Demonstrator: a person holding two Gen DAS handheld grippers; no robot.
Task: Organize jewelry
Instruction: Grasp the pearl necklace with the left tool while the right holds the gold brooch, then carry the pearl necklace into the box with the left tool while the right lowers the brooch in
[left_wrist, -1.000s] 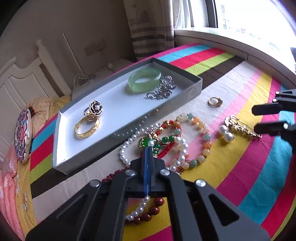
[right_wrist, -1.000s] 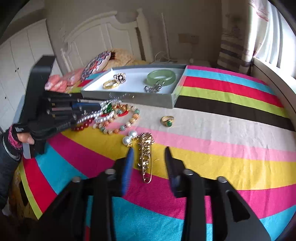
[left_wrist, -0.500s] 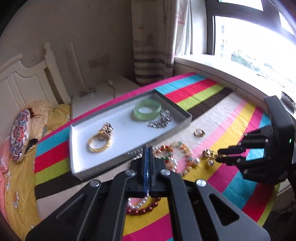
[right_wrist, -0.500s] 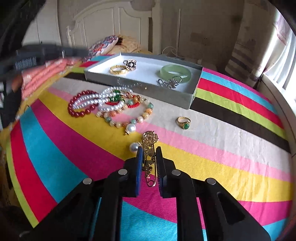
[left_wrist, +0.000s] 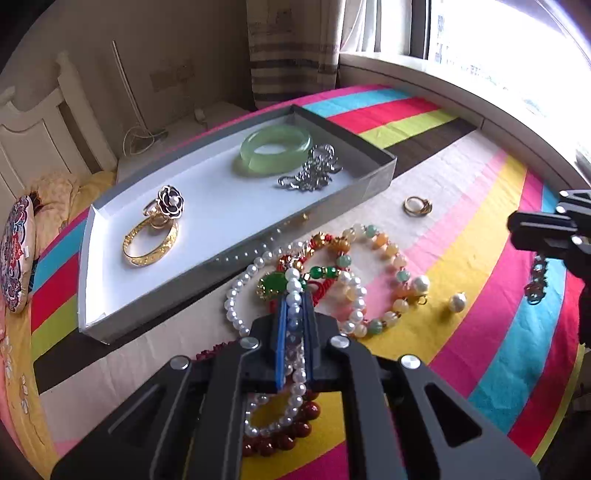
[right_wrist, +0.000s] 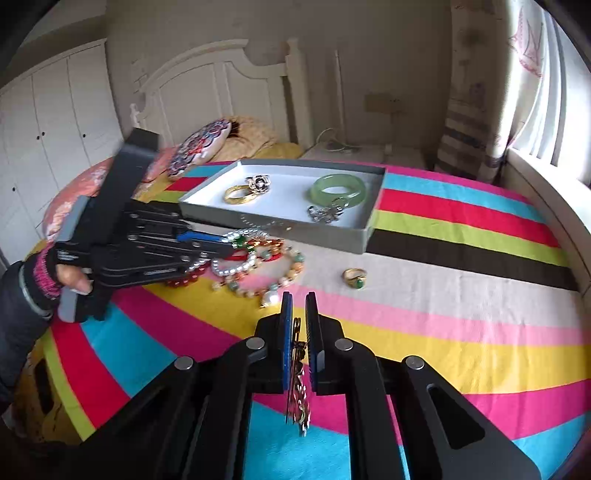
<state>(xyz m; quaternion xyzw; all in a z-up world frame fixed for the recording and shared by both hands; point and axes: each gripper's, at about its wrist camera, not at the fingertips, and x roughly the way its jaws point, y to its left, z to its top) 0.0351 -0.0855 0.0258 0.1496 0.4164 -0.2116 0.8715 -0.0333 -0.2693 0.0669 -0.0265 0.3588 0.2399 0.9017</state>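
My left gripper (left_wrist: 294, 297) is shut on a white pearl necklace (left_wrist: 236, 314), whose strand runs back between the fingers over the jewelry pile. A red bead bracelet (left_wrist: 280, 439) lies under the gripper. My right gripper (right_wrist: 299, 299) is shut on a gold brooch (right_wrist: 298, 391) that hangs between its pads above the striped bedspread. The left wrist view shows that brooch (left_wrist: 535, 282) dangling at the far right. The grey tray (left_wrist: 221, 206) holds a green jade bangle (left_wrist: 275, 149), a silver chain (left_wrist: 314, 171), a flower ring (left_wrist: 170, 201) and a gold bangle (left_wrist: 149, 242).
A gold ring (right_wrist: 355, 277) with a green stone lies alone on the bedspread right of the pile. A multicoloured bead bracelet (left_wrist: 384, 251) and loose pearls (left_wrist: 457, 301) lie nearby. A window ledge runs along the right; a headboard and pillows stand behind the tray.
The right gripper's jaws closed on the gold brooch and raised it off the bedspread, leaving the pearls behind. The left gripper drew back, then returned over the pile with the pearl strand between its fingers.
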